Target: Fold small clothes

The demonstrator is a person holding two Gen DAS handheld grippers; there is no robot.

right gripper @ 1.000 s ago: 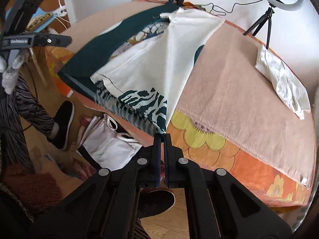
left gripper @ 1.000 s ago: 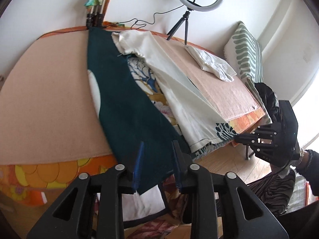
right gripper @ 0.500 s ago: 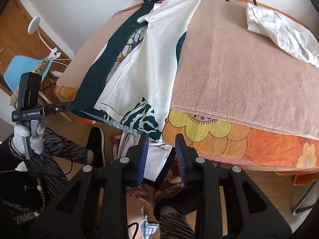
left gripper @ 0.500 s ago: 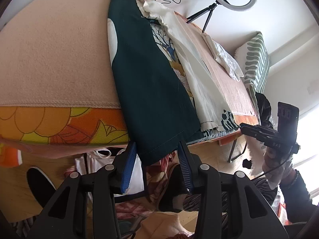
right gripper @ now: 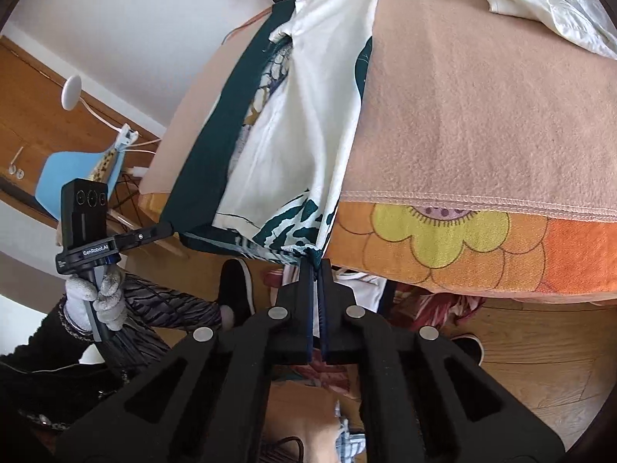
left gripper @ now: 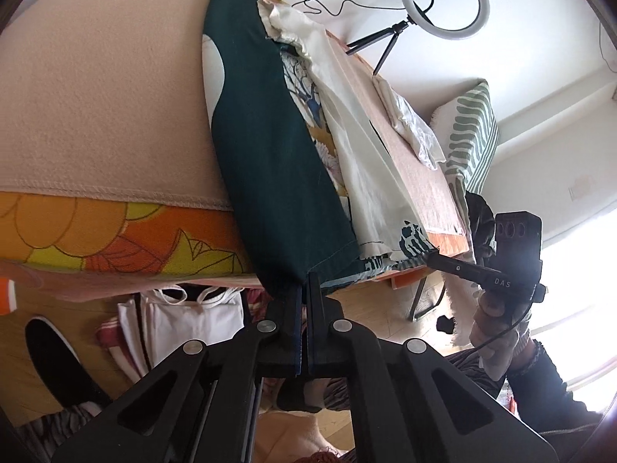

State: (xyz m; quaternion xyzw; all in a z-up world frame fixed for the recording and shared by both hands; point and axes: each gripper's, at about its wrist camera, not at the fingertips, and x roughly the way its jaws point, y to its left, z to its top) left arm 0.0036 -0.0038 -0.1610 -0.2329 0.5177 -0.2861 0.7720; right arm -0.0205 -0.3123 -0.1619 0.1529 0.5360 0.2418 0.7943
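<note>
A dark green and white printed garment (left gripper: 270,162) lies lengthwise across the blanket-covered table, both sides folded inward, its near hem hanging over the front edge. My left gripper (left gripper: 304,285) is shut on the hem's left corner, the dark green flap. My right gripper (right gripper: 316,266) is shut on the hem's right corner, where the white flap (right gripper: 308,123) ends in a zebra print. Each gripper shows in the other's view: the right one (left gripper: 439,258) and the left one (right gripper: 166,229), both at the hem.
A peach blanket (right gripper: 482,108) over an orange flowered cloth (right gripper: 462,247) covers the table. A crumpled white garment (right gripper: 547,4) lies at the far right. A ring light on a tripod (left gripper: 443,0) stands at the back. A white tote bag (left gripper: 185,320) and shoes are on the floor below.
Both grippers were open half a second ago and have closed on the hem corners at the table's front edge. The right one had been shut a second ago and opened in between.
</note>
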